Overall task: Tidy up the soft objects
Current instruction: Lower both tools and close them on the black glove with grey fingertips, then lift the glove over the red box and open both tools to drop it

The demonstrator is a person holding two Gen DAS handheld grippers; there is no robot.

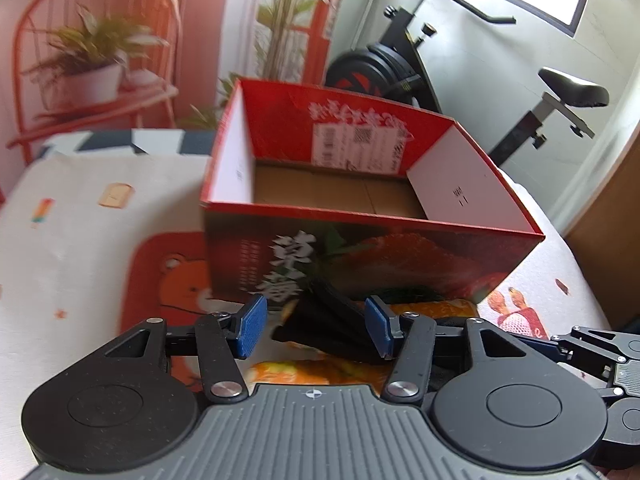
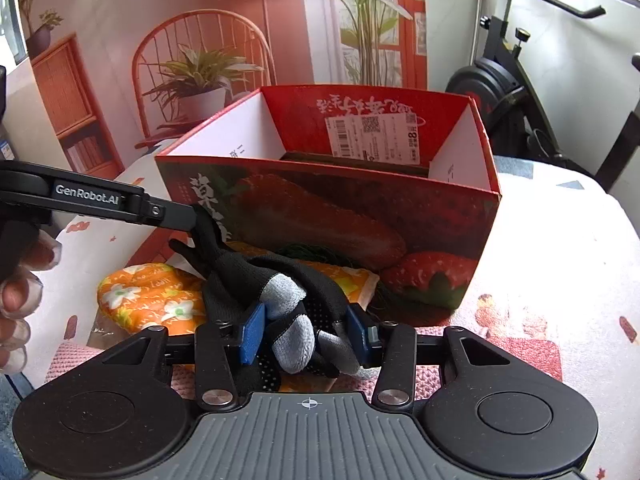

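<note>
A black glove (image 2: pixel 256 272) with grey fingertips lies across an orange floral pouch (image 2: pixel 148 292), just in front of an open red strawberry box (image 2: pixel 320 208). My right gripper (image 2: pixel 306 334) is shut on the glove's finger end, and the grey fingers fill the gap between its blue pads. My left gripper (image 1: pixel 316 326) straddles the glove's black cuff (image 1: pixel 320 320). Its right pad touches the cloth, but a gap shows at the left pad. In the right wrist view the left gripper's finger (image 2: pixel 176 216) comes in from the left and meets the raised cuff.
The box (image 1: pixel 360 256) shows a bare cardboard floor and stands on a patterned cloth (image 1: pixel 80 216) over the table. Dark green netting (image 2: pixel 304 252) lies at the box's base. A pink knit cloth (image 2: pixel 520 356) lies under the right gripper. An exercise bike (image 1: pixel 400 68) stands behind.
</note>
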